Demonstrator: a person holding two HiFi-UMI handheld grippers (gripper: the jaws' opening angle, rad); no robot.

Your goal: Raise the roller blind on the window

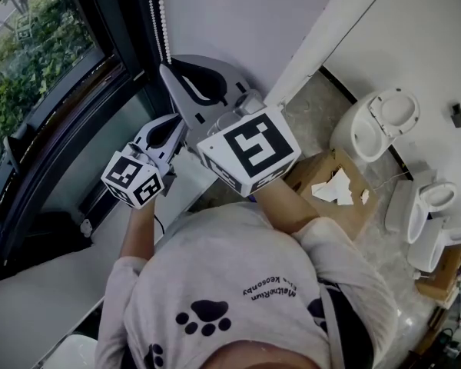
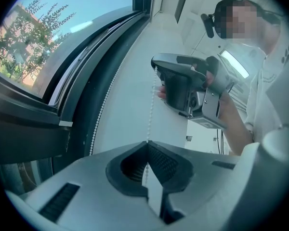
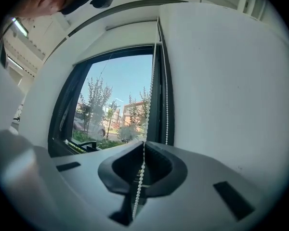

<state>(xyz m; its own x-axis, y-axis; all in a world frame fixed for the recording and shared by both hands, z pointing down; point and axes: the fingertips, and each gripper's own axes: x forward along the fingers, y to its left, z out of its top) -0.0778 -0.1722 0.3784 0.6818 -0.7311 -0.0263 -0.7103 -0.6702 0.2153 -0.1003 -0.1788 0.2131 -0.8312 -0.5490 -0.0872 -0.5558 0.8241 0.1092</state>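
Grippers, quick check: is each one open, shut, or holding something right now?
Left gripper: shut on the bead chain.
Right gripper: shut on the bead chain as well.

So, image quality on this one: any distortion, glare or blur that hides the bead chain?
Head view: dim, flat indoor light, window brighter, bead chain sharp. Left gripper view: heavy fisheye curving the window frame, dark vignette corners. Right gripper view: same fisheye, bright sky as backlight, chain readable against it.
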